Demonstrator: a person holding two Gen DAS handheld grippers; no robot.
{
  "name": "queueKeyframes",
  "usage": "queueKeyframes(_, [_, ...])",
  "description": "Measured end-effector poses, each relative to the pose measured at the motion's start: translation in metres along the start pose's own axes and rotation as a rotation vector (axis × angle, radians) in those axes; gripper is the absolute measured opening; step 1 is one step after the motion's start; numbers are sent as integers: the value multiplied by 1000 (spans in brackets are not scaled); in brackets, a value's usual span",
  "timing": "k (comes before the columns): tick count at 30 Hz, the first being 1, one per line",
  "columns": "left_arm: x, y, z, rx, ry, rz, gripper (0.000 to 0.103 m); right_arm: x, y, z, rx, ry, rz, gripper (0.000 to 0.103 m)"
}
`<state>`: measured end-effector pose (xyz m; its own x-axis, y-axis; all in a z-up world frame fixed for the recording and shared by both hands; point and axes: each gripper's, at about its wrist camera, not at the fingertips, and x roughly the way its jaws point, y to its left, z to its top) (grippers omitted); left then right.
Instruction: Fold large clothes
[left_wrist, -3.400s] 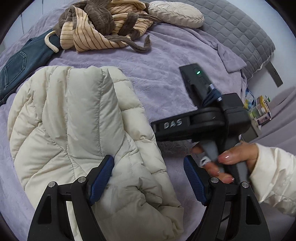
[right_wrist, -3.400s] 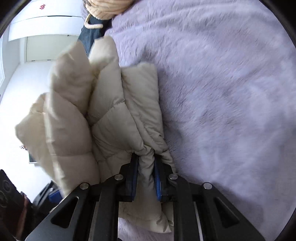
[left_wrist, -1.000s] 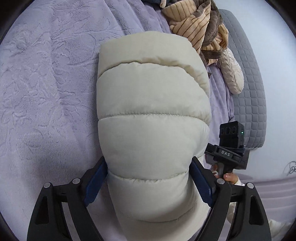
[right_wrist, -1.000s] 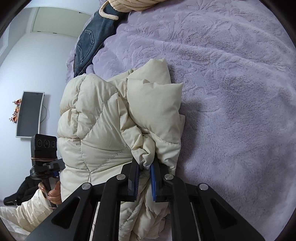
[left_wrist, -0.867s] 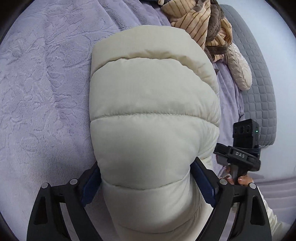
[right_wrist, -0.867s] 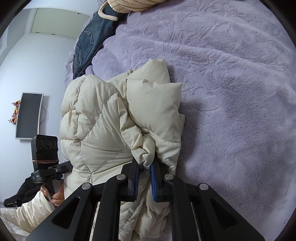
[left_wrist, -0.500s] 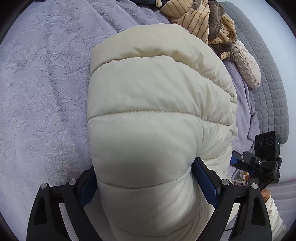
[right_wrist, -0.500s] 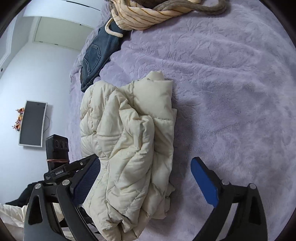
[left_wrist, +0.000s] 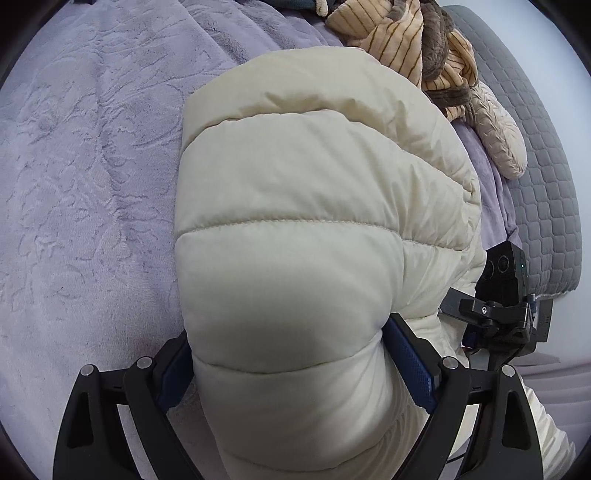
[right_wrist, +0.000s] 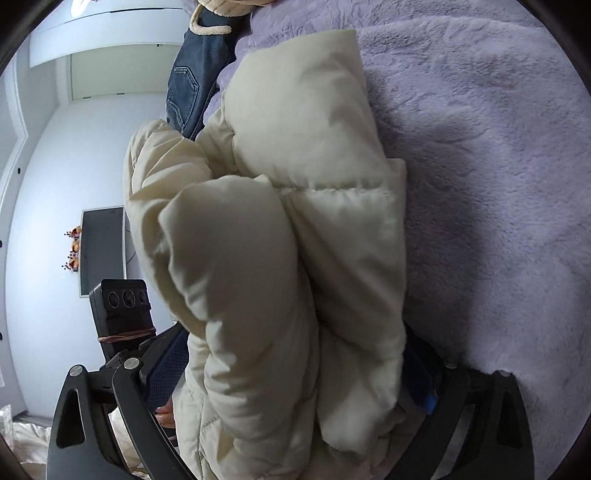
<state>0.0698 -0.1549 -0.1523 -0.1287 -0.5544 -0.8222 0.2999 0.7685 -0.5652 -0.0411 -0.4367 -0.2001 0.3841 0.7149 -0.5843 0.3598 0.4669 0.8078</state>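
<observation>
A cream puffer jacket (left_wrist: 314, 221) lies folded into a thick bundle on the lilac bedspread (left_wrist: 81, 177). My left gripper (left_wrist: 295, 373) has its jaws wide, one blue pad on each side of the bundle's near end. In the right wrist view the same jacket (right_wrist: 295, 240) fills the middle. My right gripper (right_wrist: 291, 373) also stands wide around the bundle from the opposite side, its right finger (right_wrist: 424, 384) low against the bedspread (right_wrist: 498, 184). The right gripper's body shows in the left wrist view (left_wrist: 506, 306), and the left gripper's body in the right wrist view (right_wrist: 122, 310).
A striped tan and brown garment (left_wrist: 417, 40) and a cream knitted cushion (left_wrist: 498, 140) lie beyond the jacket by the grey quilted headboard (left_wrist: 546, 184). Blue jeans (right_wrist: 192, 81) lie at the far end. A wall-mounted screen (right_wrist: 103, 251) hangs beyond the bed's edge.
My right gripper let go of the jacket's edge, opened wide and moved in around the bundle. My left gripper stayed wide around the other end and pushed in closer.
</observation>
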Motion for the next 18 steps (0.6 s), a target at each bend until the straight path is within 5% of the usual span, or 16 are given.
queueKeyframes(3, [-3, -6, 0, 25, -16, 29, 91, 2, 2, 0, 26, -5, -19, 93])
queueKeyframes(5, [-5, -9, -2, 36, -22, 39, 85, 1, 4, -3, 51, -8, -3, 69])
queueKeyframes(8, [-10, -12, -4, 61, -31, 44, 80, -1, 9, -10, 55, -19, 7, 58])
queueKeyframes(18, [-36, -20, -11, 106, -59, 55, 79, -4, 30, -31, 71, -48, 3, 56])
